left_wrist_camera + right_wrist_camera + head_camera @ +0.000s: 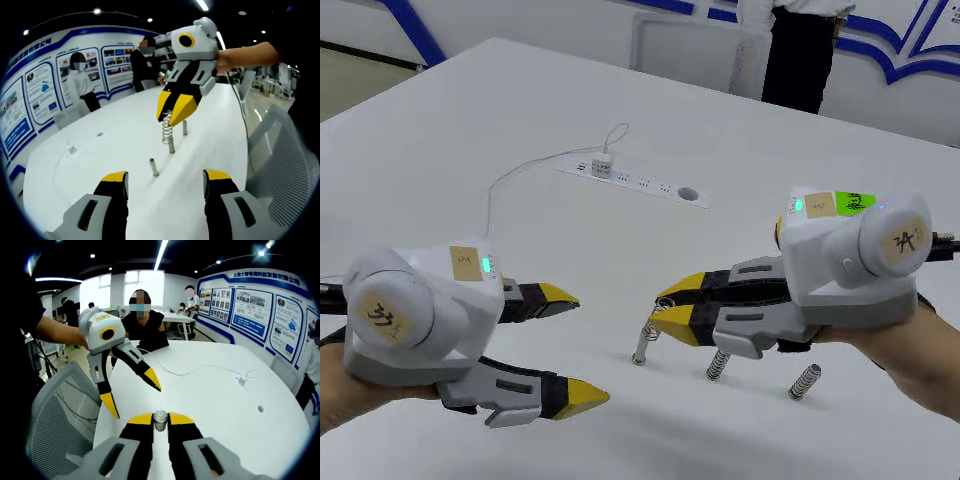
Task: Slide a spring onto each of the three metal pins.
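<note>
1. Table [470, 130] with a smooth, matte white top carries everything
2. Left gripper [572, 345] hovers toward the table's near edge on the left side. It has a rounded white plastic body, grey arms, and black jaws ending in pointed yellow tips. The jaws are spread wide with nothing between them
3. Right gripper [658, 310] is of the same build and sits toward the near edge on the right side. Its yellow tips are pinched on a spring [160, 420], a thin coil of bright wire. In the right gripper view the coil shows end-on as a small ring between the tips
4. In the left gripper view the coil hangs down from those tips, and its lower end meets the top of one pin
5. Pins [640, 346] are three short, slim rods of grey metal, standing in a row on the table near its near edge, just below the right gripper
6. In the head view the two pins further right look ribbed like coils, but I cannot tell whether springs sit on them
7. Power strip [632, 181], long, flat and white, lies toward the table's middle, well apart from the pins. A small white plug sits in it, and a thin white cable [510, 172] curves from it toward the left edge
</note>
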